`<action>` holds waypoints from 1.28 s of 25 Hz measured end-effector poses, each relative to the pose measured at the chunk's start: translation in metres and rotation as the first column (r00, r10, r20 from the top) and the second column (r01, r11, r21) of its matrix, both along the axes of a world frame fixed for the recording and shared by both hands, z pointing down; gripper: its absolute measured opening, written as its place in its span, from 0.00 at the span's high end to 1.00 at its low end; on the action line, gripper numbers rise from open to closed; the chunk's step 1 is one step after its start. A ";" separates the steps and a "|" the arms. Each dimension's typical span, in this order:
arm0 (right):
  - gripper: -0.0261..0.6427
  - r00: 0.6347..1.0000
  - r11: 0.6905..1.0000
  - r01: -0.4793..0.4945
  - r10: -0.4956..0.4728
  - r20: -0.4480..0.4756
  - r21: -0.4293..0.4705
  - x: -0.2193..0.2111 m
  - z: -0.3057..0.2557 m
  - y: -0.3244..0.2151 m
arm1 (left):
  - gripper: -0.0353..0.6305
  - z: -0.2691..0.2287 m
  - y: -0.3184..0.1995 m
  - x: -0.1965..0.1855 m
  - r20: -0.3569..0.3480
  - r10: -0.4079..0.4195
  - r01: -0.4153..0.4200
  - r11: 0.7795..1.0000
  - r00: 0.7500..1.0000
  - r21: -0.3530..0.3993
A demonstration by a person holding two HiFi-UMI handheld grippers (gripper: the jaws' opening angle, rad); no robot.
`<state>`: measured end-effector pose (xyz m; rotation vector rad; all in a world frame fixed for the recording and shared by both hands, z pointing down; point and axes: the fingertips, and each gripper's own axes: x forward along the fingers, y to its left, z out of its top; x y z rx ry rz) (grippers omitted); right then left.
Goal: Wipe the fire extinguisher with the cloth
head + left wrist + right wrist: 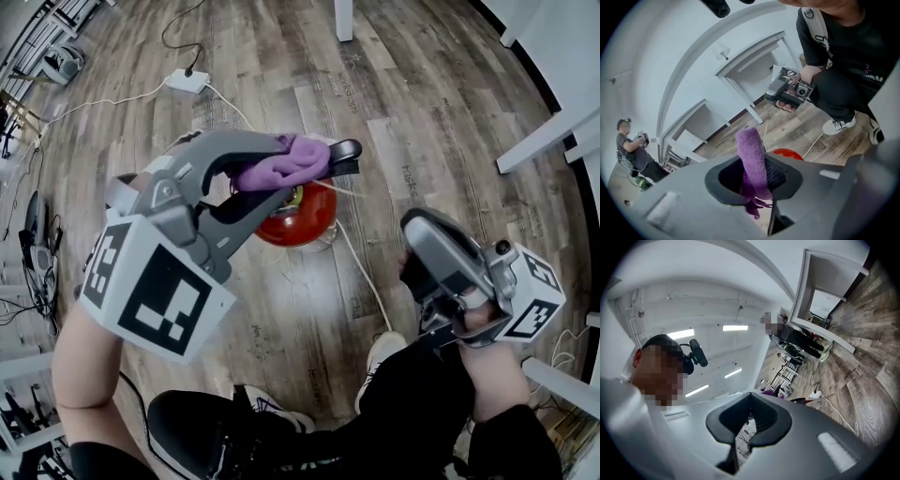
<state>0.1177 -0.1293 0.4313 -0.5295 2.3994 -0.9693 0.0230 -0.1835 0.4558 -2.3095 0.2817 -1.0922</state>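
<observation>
Two hand-held grippers frame a red fire extinguisher (302,217) that stands on the wood-plank floor (441,112). At the left of the head view, the left gripper (323,159) reaches in from the person's bare forearm (89,375) and tilts downward. Its jaws are partly closed and clamp a purple cloth (281,164). In the left gripper view the cloth is pinched between the two dark pads. A rolled fold sticks out past the tips and loose ends hang down behind them. The cloth sits directly above the top of the fire extinguisher, whose red dome shows just under the jaws. Whether the fabric is actually pressing on the extinguisher cannot be told.

Farther back on the floor lies a white power strip (186,81). A white cable (361,272) runs past the extinguisher's base toward a white shoe (380,356).

At the right, well apart from the extinguisher, the right gripper (417,225) is held above the person's dark-trousered knee. Its own view shows the jaws fully together with nothing between them, pointing slightly upward toward the ceiling lights. White tables (754,61) line the wall behind, and a second person (630,150) sits far off at the room's edge.
</observation>
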 end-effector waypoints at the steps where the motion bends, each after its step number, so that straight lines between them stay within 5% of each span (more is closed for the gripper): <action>1: 0.96 1.000 1.000 0.000 0.000 -0.001 -0.003 -0.001 0.001 0.000 | 0.82 0.005 0.002 -0.010 0.002 -0.019 0.019 1.000 1.000 -0.006; 9: 0.96 1.000 1.000 0.013 -0.013 -0.013 -0.022 -0.011 0.003 0.001 | 0.81 0.043 0.008 -0.092 0.004 -0.198 0.198 0.977 0.980 -0.079; 12: 0.96 1.000 1.000 0.007 -0.008 -0.029 -0.023 -0.014 0.005 0.000 | 0.81 0.061 0.012 -0.127 -0.020 -0.289 0.283 0.947 0.957 -0.152; 14: 0.96 0.999 1.000 -0.001 0.000 -0.042 -0.023 -0.015 0.006 -0.001 | 0.81 0.071 0.017 -0.146 -0.078 -0.366 0.337 0.908 0.927 -0.248; 17: 0.96 0.999 0.999 0.008 -0.009 -0.046 -0.035 -0.024 0.007 -0.002 | 0.82 0.078 0.029 -0.164 -0.218 -0.515 0.361 0.791 0.829 -0.493; 19: 0.96 0.998 0.999 0.006 -0.008 -0.062 -0.038 -0.028 0.009 -0.002 | 0.82 0.081 0.037 -0.176 -0.307 -0.638 0.295 0.660 0.707 -0.691; 21: 0.96 0.997 0.999 0.002 -0.005 -0.074 -0.034 -0.030 0.009 -0.003 | 0.82 0.085 0.046 -0.188 -0.366 -0.740 0.140 0.522 0.564 -0.841; 22: 0.96 0.997 1.000 0.001 -0.003 -0.075 -0.028 -0.032 0.007 -0.003 | 0.82 0.085 0.051 -0.193 -0.389 -0.771 0.048 0.474 0.504 -0.879; 23: 0.96 0.997 1.000 0.001 -0.003 -0.073 -0.020 -0.034 0.005 -0.003 | 0.82 0.084 0.057 -0.197 -0.415 -0.785 -0.038 0.450 0.460 -0.892; 26: 0.96 0.997 1.000 0.000 0.000 -0.073 0.001 -0.039 0.001 -0.004 | 0.82 0.076 0.077 -0.201 -0.508 -0.753 -0.201 0.469 0.418 -0.860; 30: 0.96 0.995 0.999 -0.009 0.005 -0.099 -0.036 -0.045 -0.004 -0.004 | 0.82 0.056 0.092 -0.199 -0.583 -0.711 -0.272 0.516 0.392 -0.812; 32: 0.96 0.990 0.997 -0.011 -0.001 -0.140 -0.080 -0.049 -0.010 0.000 | 0.82 0.049 0.102 -0.194 -0.563 -0.740 -0.265 0.497 0.368 -0.826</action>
